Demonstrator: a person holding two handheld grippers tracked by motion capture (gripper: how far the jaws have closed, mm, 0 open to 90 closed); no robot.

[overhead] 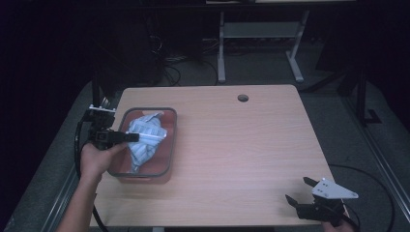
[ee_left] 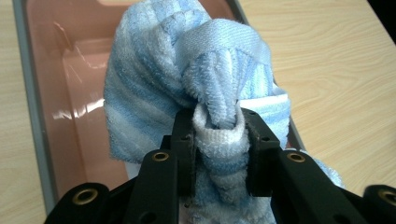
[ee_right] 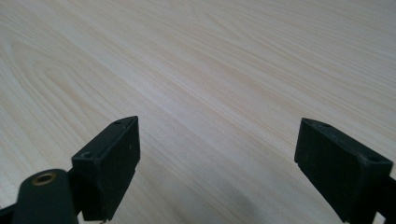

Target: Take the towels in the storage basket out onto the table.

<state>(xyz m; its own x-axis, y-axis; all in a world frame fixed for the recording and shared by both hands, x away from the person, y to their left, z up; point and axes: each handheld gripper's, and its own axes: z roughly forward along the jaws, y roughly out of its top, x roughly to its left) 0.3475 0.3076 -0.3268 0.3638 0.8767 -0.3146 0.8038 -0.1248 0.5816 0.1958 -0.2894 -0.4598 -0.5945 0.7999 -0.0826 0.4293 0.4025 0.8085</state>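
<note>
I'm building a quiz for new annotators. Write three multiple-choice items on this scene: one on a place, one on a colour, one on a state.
1. Where does the pink bin stand on the table?
A. near its left edge
B. at its far right corner
C. over the round hole

2. What colours is the towel?
A. red and black
B. light blue and white stripes
C. plain green

3. How do the jaws of the right gripper stand?
A. shut on the towel
B. shut on nothing
C. wide apart, nothing between them

Answers:
1 A: the high view shows the bin at the table's left side, by the left gripper.
2 B: the left gripper view shows pale blue and white terry stripes pinched in its jaws.
3 C: the right gripper view shows bare wood between the separated jaws.
</note>
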